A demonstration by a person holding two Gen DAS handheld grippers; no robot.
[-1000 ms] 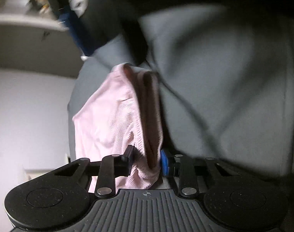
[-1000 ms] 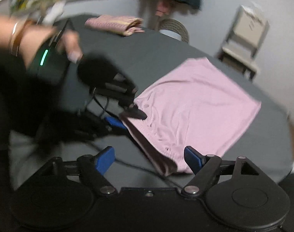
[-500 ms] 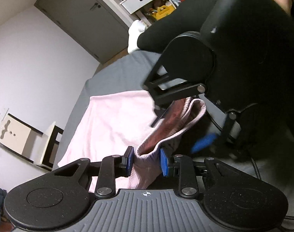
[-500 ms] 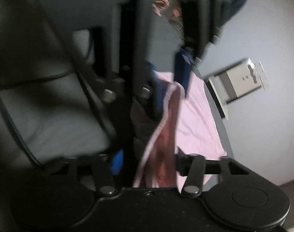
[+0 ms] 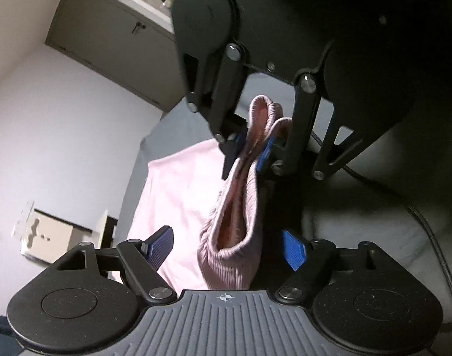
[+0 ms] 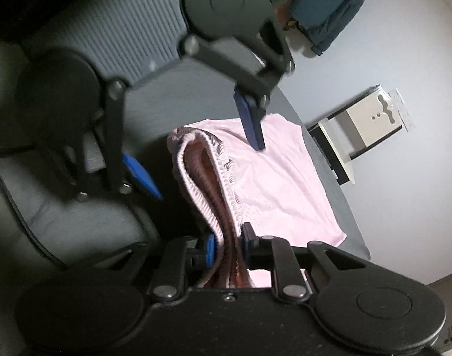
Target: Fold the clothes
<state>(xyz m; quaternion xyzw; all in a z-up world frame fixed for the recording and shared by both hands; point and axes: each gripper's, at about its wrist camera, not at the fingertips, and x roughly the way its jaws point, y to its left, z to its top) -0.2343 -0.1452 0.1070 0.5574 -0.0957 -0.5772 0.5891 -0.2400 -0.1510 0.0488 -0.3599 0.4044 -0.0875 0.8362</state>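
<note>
Pink ribbed shorts [image 6: 273, 184] lie on the dark table [image 6: 349, 216], waistband end lifted (bunched). Right gripper [image 6: 227, 247] pinches the waistband [image 6: 223, 255] at near edge. Left gripper [image 5: 229, 247] spread wide, waistband loop hanging between its fingers, untouched.

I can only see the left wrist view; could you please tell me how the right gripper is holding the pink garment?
Observer: The right gripper is shut on the doubled waistband, with both layers running between its pads.
Operator: Thank you. Does the rest of the cloth lie flat on that side?
Observer: Yes, the pink garment lies spread on the dark table, with one corner close to the table's edge.
</note>
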